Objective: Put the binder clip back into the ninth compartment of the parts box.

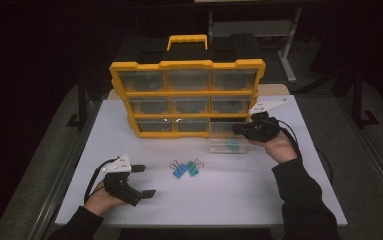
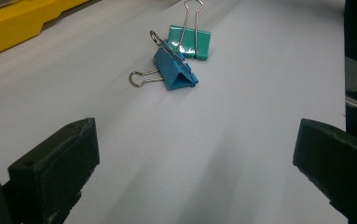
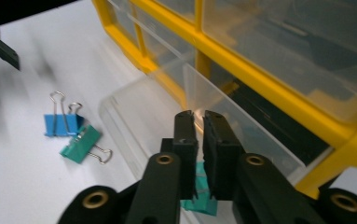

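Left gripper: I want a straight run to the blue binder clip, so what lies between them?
Nothing: in the left gripper view, bare white table runs from the open left gripper to the blue binder clip.

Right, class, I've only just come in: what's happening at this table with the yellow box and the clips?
A person works at a white table with a gripper in each hand. The right gripper is shut on the wall of a clear drawer pulled out of the bottom row of the yellow organizer; a teal clip lies inside it. The left gripper is open above the table, aimed at a blue binder clip and a teal binder clip lying loose, touching each other.
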